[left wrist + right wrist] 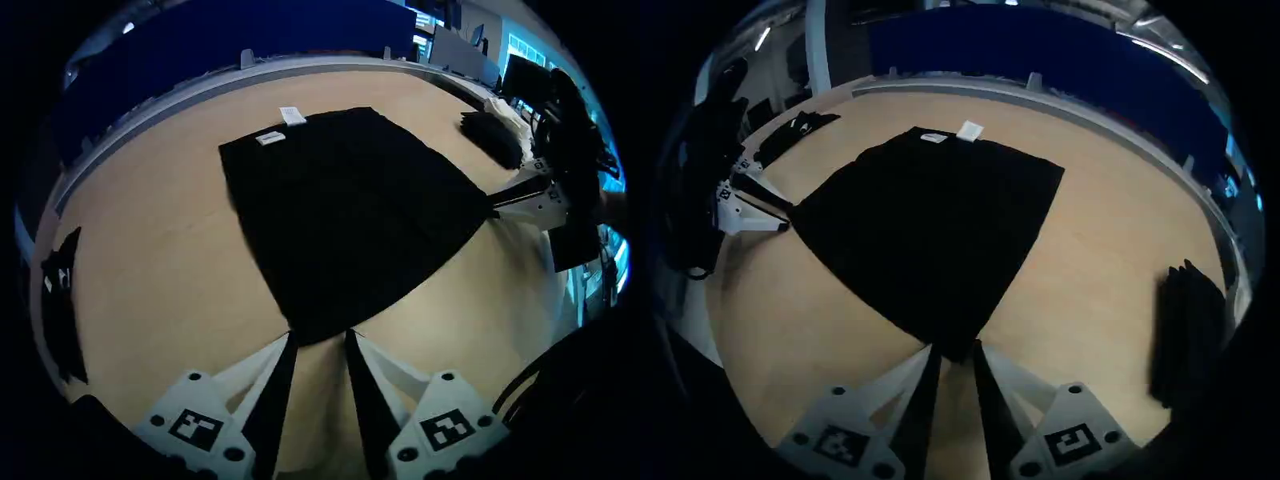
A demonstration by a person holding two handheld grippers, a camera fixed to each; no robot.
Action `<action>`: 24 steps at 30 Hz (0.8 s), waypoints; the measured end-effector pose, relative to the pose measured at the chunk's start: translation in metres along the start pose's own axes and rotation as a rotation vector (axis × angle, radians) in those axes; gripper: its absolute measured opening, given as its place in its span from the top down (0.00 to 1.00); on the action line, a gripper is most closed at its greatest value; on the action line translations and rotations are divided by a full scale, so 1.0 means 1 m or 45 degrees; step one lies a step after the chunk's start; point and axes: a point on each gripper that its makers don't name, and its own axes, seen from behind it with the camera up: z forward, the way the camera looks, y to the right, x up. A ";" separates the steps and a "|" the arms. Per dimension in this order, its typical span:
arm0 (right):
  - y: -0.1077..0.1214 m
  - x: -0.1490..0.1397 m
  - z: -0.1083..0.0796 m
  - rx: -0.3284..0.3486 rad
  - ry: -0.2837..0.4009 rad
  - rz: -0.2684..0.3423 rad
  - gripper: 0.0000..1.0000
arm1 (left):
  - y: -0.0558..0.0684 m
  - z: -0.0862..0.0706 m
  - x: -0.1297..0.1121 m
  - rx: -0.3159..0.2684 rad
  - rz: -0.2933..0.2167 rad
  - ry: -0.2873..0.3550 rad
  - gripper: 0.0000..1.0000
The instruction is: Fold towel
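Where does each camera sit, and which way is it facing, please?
Left gripper view: rides on the left gripper, low over the table, facing across the black towel; its own two fingers show below, the right gripper at far right.
Right gripper view: rides on the right gripper, facing across the towel from a neighbouring corner; own fingers below, left gripper at far left.
Shared: towel, table, blue partition.

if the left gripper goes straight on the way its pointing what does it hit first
The black towel: its near corner sits between the fingers of the left gripper, so it would push into cloth at once. Whether it touches yet is unclear.
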 end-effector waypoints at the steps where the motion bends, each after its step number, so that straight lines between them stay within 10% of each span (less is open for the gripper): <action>1: 0.000 0.000 0.000 0.000 -0.001 0.001 0.77 | -0.001 0.000 0.000 0.004 -0.007 -0.002 0.64; 10: 0.000 0.000 -0.001 0.004 -0.006 -0.011 0.86 | -0.011 0.001 -0.001 0.052 -0.004 -0.022 0.87; 24: 0.010 0.004 -0.010 -0.017 0.001 -0.021 0.88 | 0.003 -0.008 0.006 0.036 -0.044 0.006 0.91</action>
